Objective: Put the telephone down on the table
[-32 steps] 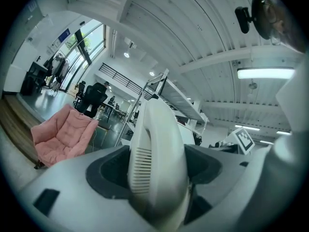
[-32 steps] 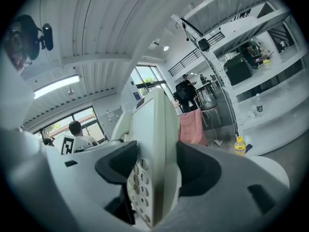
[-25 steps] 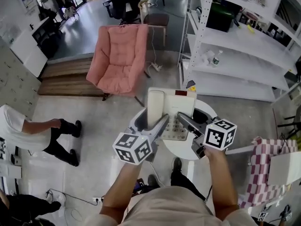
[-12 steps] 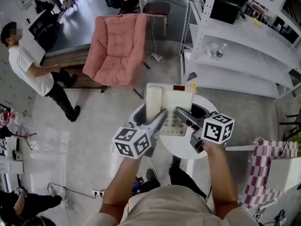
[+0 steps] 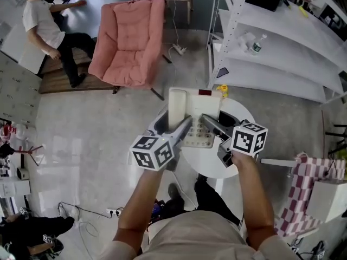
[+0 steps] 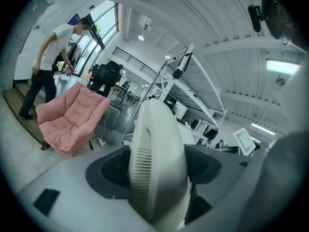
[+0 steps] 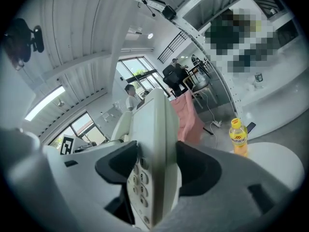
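Left tool (image 5: 186,127) and right tool (image 5: 209,122) both grip the telephone (image 5: 190,112), one from each side, above the round white desk (image 5: 201,166). In the left gripper view the dark jaw pads press on either side of the cream handset (image 6: 157,149), whose slotted earpiece end faces the camera. In the right gripper view the jaws clamp the opposite edge of the telephone, with its rows of grey keys (image 7: 137,183) turned toward the lower left. From the head view the telephone lies lengthwise away from the person, the handset along its left side, the keys near the tools and a small red panel (image 5: 205,92) at its far end. It sits over the middle of the desk, but whether its underside touches the surface cannot be told. A small yellow bottle (image 7: 236,137) stands upright on the desk, just beyond the far right corner of the telephone. On the floor beyond the desk to the left stands a pink armchair (image 5: 127,37), and white metal shelving (image 5: 271,47) runs along the right. A person in a white shirt (image 5: 46,23) stands at the upper left, well apart from the desk.
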A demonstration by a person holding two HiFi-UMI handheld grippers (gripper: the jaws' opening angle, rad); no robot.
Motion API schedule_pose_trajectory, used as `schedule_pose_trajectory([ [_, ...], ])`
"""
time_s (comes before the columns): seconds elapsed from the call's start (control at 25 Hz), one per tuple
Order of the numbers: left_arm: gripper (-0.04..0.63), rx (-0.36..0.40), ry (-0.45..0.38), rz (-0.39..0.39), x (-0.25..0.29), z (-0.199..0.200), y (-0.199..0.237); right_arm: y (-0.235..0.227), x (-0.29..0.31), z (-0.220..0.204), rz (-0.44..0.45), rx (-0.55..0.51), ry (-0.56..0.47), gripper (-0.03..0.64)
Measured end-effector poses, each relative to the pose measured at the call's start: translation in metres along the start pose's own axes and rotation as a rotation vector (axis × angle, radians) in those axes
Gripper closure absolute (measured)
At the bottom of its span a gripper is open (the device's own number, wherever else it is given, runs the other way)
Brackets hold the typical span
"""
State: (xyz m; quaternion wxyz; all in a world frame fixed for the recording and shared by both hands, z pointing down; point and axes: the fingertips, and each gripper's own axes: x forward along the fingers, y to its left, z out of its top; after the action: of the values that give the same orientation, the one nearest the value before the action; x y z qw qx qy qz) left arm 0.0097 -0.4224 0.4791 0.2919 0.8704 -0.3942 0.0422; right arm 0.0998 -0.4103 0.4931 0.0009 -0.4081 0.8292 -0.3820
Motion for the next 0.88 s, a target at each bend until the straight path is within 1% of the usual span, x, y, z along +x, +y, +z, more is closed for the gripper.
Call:
schedule_pose_trajectory([
  [0.48, 0.265, -0.069, 0.149, 0.052, 0.070, -0.073, 0.048, -0.095, 0.035, -0.047, -0.027, 0.135, 0.072, 0.374],
  [0.64, 0.265, -0.114, 0.201, 0.063, 0.089, -0.103, 0.065, -0.129, 0.046, -0.072, -0.052, 0.173, 0.107, 0.374],
  [0.88, 0.264, -0.152, 0.260, 0.087, 0.111, -0.144, 0.091, -0.160, 0.064, -0.103, -0.057, 0.232, 0.132, 0.374],
])
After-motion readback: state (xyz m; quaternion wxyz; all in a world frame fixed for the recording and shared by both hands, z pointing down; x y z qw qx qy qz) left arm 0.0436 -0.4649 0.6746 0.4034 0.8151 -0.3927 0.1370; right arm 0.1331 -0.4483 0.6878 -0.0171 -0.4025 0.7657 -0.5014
